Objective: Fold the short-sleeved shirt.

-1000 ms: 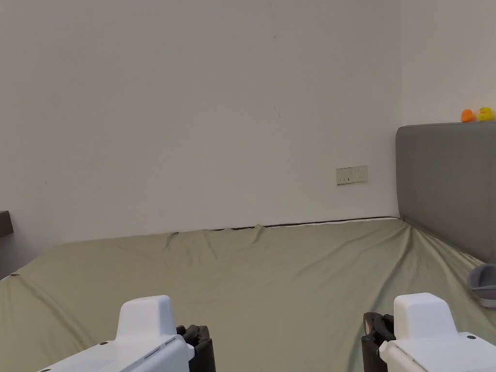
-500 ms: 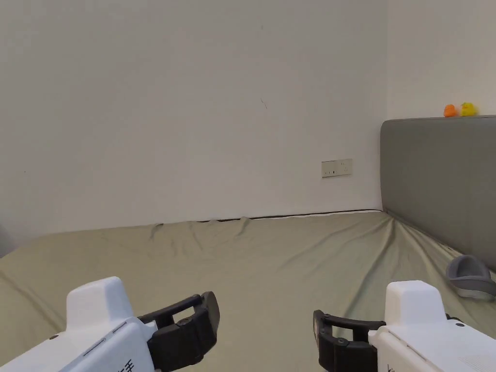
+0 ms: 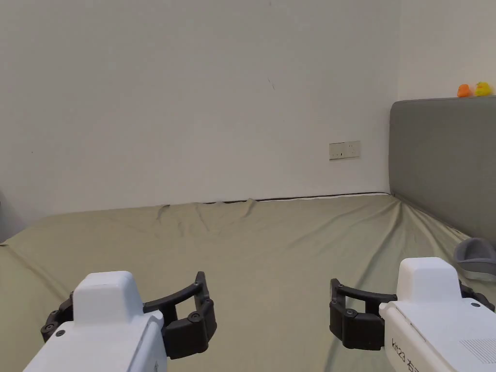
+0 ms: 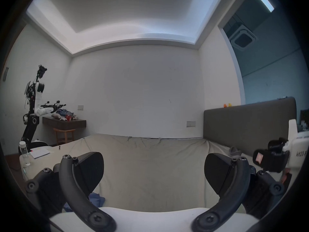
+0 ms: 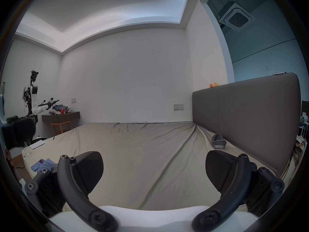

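Observation:
A blue garment (image 5: 43, 165) lies bunched on the near left corner of the bed. A bit of this blue garment (image 4: 96, 200) also shows under my left gripper's jaws. My left gripper (image 3: 130, 299) hovers over the bed sheet (image 3: 271, 252) at the lower left, open and holding nothing. My right gripper (image 3: 409, 290) hovers at the lower right, also open and holding nothing. In the left gripper view my left gripper (image 4: 153, 167) has its jaws wide apart, with the right gripper (image 4: 270, 158) off to the right. My right gripper (image 5: 153, 167) stands the same in its own view.
A grey headboard (image 3: 441, 160) bounds the bed on the right, with two toy ducks (image 3: 472, 89) on top. A grey slipper (image 3: 477, 256) lies near it. At the left are a water bottle (image 4: 24, 153), a notebook (image 4: 40, 152), a robot (image 4: 33, 111) and a cluttered desk (image 4: 64, 122).
Both grippers have come up and forward into the head view, and more of their black jaws shows. The head camera has shifted as well.

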{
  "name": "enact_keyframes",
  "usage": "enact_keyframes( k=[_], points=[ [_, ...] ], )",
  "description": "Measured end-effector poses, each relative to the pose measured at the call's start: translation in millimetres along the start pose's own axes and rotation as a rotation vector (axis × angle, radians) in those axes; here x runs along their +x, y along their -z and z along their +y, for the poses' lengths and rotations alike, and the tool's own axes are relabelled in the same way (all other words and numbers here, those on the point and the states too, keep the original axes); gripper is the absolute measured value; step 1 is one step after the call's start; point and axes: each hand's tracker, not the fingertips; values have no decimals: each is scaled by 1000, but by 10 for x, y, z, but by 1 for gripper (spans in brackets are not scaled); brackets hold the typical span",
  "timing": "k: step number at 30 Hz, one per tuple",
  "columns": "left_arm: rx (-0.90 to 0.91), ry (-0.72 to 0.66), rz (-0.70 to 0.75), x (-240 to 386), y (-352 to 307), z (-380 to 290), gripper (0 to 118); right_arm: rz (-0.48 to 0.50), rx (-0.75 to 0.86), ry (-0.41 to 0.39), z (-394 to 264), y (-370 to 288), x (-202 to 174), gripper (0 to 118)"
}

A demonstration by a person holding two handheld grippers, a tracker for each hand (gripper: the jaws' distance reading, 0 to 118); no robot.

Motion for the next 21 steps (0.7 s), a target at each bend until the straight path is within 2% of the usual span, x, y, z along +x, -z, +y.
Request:
enact_keyframes(
  k=[3, 5, 7, 8, 9, 11, 15, 19, 21],
  points=[
    [3, -22, -25, -3, 6, -42, 117, -2, 10, 7, 11, -21, -32, 118],
    [9, -38, -28, -20, 8, -58, 117, -40, 29, 13, 48, -98, -69, 118],
    [3, -41, -22, -36, 17, -58, 117, -63, 55, -65, 91, -140, -113, 118],
    [-12, -37, -15, -42, 35, -55, 117, -77, 55, -61, 101, -162, -120, 118],
    [-26, -39, -10, -46, 53, -49, 117, -91, 83, -92, 122, -178, -135, 118],
    [-36, -56, -7, -43, 65, -43, 117, -96, 85, -68, 136, -185, -135, 118],
    [-55, -41, -40, -28, 49, -47, 117, -83, 42, 61, 157, -208, -77, 118],
    [-45, 7, -18, 33, 54, -48, 117, -86, 77, 14, 207, -237, -82, 118],
    [-47, 1, -12, 31, 75, -30, 117, -93, 72, 21, 193, -201, -56, 118]
  ],
)
